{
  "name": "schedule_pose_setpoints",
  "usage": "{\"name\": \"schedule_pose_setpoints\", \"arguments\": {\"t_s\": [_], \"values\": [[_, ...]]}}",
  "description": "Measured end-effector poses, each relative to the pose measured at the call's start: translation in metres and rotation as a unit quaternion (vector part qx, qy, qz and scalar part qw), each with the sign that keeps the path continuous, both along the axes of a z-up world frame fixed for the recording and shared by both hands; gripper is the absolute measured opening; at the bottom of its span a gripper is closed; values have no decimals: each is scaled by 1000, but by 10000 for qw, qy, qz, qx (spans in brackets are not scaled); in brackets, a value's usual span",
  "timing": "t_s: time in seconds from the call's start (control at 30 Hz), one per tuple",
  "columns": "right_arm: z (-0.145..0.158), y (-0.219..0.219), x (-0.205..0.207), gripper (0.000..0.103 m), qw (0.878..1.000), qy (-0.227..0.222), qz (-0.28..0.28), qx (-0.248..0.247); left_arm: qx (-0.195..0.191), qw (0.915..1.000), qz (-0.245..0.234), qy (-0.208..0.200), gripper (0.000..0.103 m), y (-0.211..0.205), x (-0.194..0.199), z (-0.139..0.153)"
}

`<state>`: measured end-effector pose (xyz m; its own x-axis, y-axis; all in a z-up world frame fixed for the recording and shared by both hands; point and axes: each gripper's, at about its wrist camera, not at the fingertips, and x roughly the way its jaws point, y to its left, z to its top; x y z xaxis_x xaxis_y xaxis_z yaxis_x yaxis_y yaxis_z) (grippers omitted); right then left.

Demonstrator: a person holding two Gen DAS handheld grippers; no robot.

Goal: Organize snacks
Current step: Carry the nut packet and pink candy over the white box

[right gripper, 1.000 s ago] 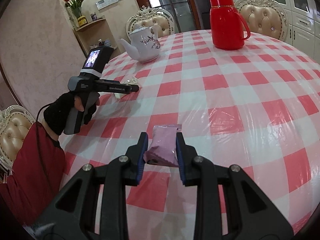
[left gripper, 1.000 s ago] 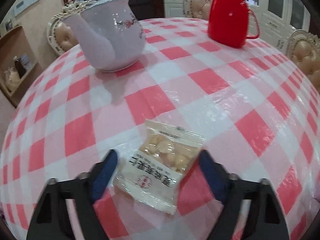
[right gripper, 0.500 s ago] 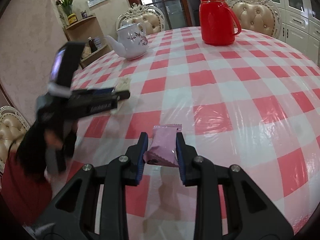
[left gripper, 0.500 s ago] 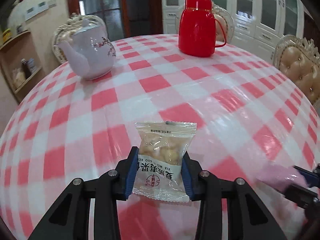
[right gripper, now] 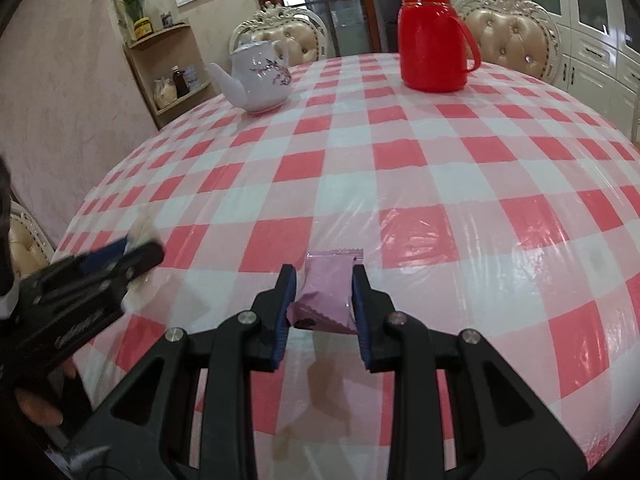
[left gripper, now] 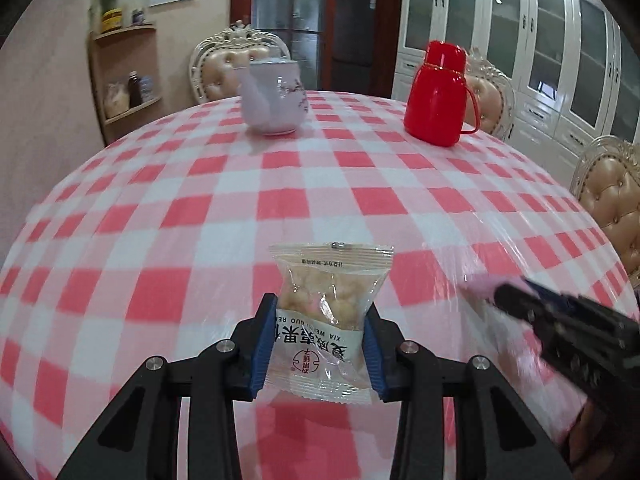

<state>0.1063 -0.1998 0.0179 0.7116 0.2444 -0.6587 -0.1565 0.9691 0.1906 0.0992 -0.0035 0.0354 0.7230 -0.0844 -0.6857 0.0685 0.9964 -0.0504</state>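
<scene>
Two snacks up off the table (right gripper: pixel 400 128), one per gripper

Teapot (right gripper: pixel 260 76) and red flask (right gripper: pixel 434 36) sit near the far edge. Left gripper (left gripper: pixel 318 344) pinches the nut pack (left gripper: pixel 326 316); right gripper (right gripper: pixel 322 312) pinches the pink pack (right gripper: pixel 330 296) over the near edge.

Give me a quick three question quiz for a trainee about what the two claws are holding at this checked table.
1. True or false: the left claw is shut on a clear nut packet.
2. What colour is the packet in the right claw?
3. Which stands farther left in the right wrist view: A, the white teapot, or B, the red thermos jug?

Key:
1. True.
2. Pink: the pink snack packet.
3. A.
</scene>
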Motion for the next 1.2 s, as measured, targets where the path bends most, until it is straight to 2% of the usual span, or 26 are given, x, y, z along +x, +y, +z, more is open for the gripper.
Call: {"name": "schedule_pose_setpoints", "arguments": {"t_s": [0.13, 0.27, 0.57, 0.9, 1.2], "values": [[2, 7, -6, 32, 9997, 43, 159, 196, -195, 9996, 185, -19, 41, 15, -30, -3], [14, 32, -26, 31, 9989, -243, 396, 18, -277, 9991, 317, -52, 41, 25, -54, -6], [16, 70, -72, 31, 9956, -331, 868, 101, -362, 9978, 510, -212, 41, 43, -93, -3], [10, 95, -104, 31, 9931, -292, 1137, 33, -317, 9964, 713, -332, 41, 64, -130, 4], [7, 125, -124, 31, 9882, -234, 1515, 19, -292, 9931, 1079, -356, 41, 107, -165, 4]]}}
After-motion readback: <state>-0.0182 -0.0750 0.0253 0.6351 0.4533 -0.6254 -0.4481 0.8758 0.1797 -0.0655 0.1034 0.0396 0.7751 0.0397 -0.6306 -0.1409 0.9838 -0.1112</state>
